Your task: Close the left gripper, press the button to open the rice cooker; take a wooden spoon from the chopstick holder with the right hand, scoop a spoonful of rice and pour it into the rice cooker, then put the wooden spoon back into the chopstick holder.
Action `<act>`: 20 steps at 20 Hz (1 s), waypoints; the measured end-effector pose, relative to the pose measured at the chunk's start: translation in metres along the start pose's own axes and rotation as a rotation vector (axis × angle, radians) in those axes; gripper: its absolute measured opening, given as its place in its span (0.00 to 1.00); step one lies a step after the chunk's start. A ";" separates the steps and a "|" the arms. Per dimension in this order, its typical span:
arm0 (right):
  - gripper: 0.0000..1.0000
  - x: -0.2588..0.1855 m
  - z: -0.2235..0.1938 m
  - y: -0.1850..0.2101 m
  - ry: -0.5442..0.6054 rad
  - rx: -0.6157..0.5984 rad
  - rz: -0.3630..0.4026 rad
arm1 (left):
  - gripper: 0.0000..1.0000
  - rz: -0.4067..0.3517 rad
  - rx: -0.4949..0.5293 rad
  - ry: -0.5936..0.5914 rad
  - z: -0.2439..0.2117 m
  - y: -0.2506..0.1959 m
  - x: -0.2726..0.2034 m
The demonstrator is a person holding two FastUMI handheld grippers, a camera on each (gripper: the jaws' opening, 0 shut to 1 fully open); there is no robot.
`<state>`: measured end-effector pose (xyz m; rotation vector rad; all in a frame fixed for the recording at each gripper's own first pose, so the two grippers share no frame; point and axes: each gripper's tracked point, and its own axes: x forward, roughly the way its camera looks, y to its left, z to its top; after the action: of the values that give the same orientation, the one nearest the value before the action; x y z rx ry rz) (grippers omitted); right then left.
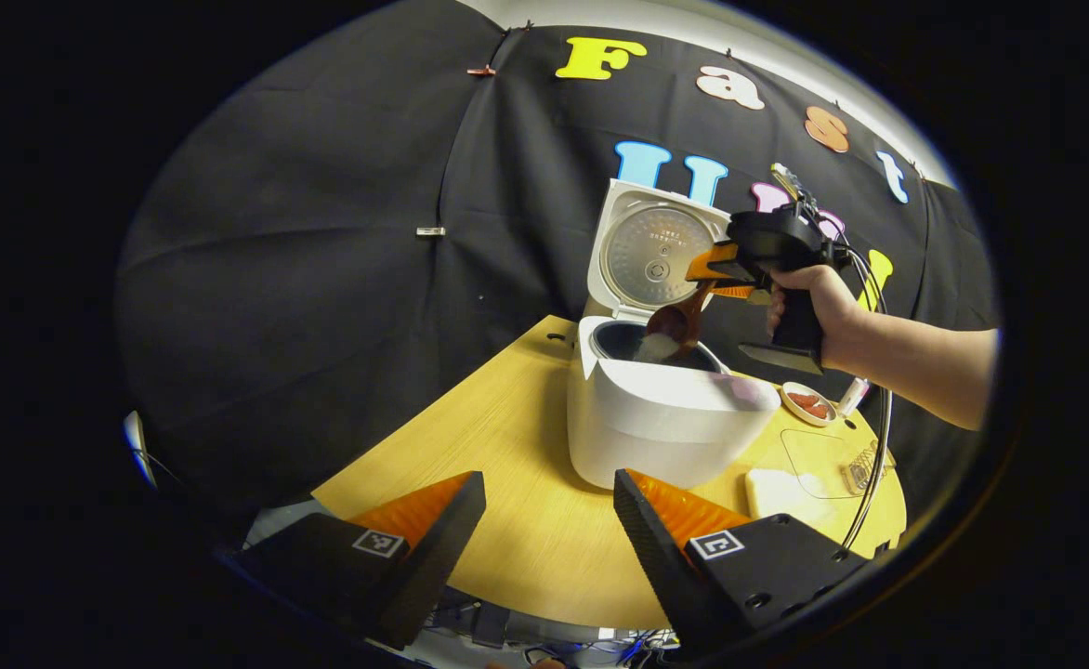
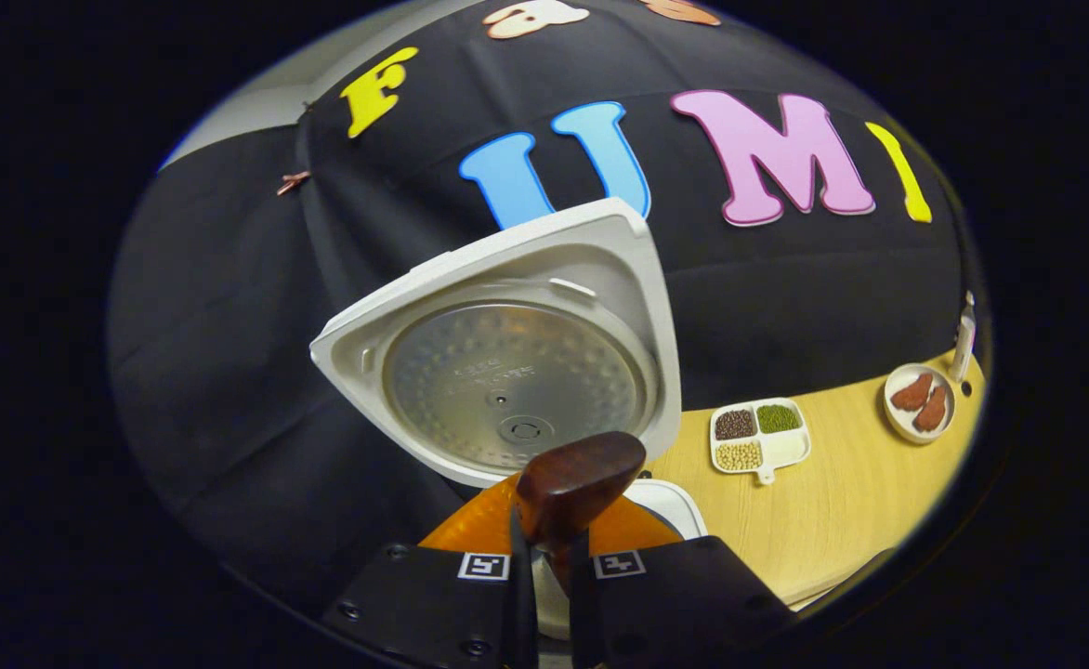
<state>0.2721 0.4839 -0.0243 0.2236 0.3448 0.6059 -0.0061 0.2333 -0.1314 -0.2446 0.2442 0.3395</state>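
Note:
The white rice cooker (image 1: 665, 418) stands on the wooden table (image 1: 507, 446) with its lid (image 1: 651, 246) raised. A hand holds my right gripper (image 1: 726, 279) over the pot, shut on a dark wooden spoon (image 1: 679, 321). The spoon is tilted down and white rice (image 1: 654, 347) pours off its bowl into the pot. In the right gripper view the spoon (image 2: 570, 483) sticks up between the fingers of that gripper (image 2: 544, 548), in front of the lid's metal inner plate (image 2: 512, 386). My left gripper (image 1: 549, 506) hangs open in front of the cooker, holding nothing.
A small dish with red pieces (image 1: 806, 404) and a white block (image 1: 777, 491) lie right of the cooker. In the right gripper view a divided tray of beans (image 2: 756, 434), the dish of red pieces (image 2: 919, 401) and a small white bottle (image 2: 963, 336) sit on the table.

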 end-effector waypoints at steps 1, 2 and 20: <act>0.18 0.000 0.000 0.004 -0.004 -0.043 0.008 | 0.97 -0.003 -0.001 -0.003 0.000 0.000 0.001; 0.18 0.001 0.000 0.009 -0.011 -0.087 0.020 | 0.95 -0.005 -0.002 -0.006 0.002 -0.002 0.002; 0.18 -0.018 -0.030 0.057 -0.028 -0.601 0.167 | 0.95 -0.020 -0.017 -0.026 0.006 -0.011 -0.003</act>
<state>0.2175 0.5219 -0.0301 -0.3188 0.1054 0.8420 -0.0035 0.2241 -0.1231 -0.2586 0.2131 0.3248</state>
